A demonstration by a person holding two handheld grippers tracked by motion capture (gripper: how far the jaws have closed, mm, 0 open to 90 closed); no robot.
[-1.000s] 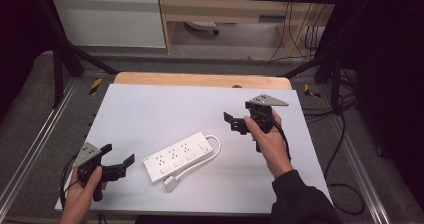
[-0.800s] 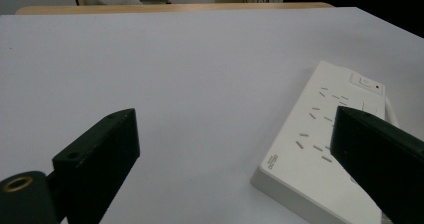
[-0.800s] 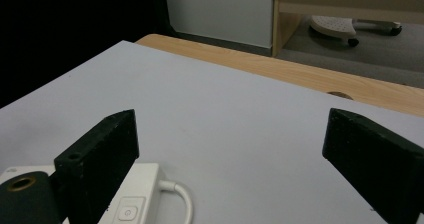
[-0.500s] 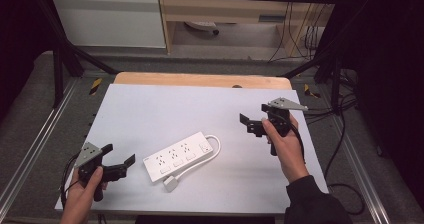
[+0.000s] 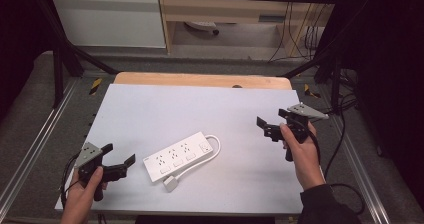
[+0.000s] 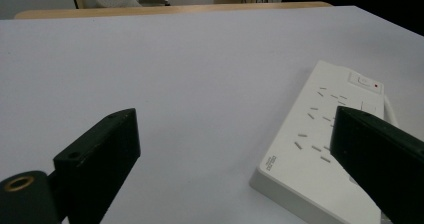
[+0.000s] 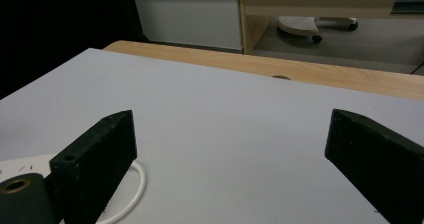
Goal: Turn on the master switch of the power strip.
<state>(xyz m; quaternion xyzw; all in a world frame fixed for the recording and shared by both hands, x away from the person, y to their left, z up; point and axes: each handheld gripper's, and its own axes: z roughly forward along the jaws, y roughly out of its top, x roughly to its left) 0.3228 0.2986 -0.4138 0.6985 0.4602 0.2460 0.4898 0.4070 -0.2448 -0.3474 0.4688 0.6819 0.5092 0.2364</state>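
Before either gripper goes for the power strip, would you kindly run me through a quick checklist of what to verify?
1. Left gripper open: ok, jaws wide apart.
2. Right gripper open: ok, nothing between the jaws.
3. Power strip lies flat on the table, free of both grippers: ok.
4. Plug unplugged, beside the strip: ok.
5. Cord free of snags: ok, one loose loop.
6. Switch off: cannot tell.

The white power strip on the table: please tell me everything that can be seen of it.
The white plastic power strip lies flat and diagonal on the pale grey table. It has three groups of sockets and a switch with a red dot at its far end. Its white cord loops back to a plug beside it. No claw touches it.
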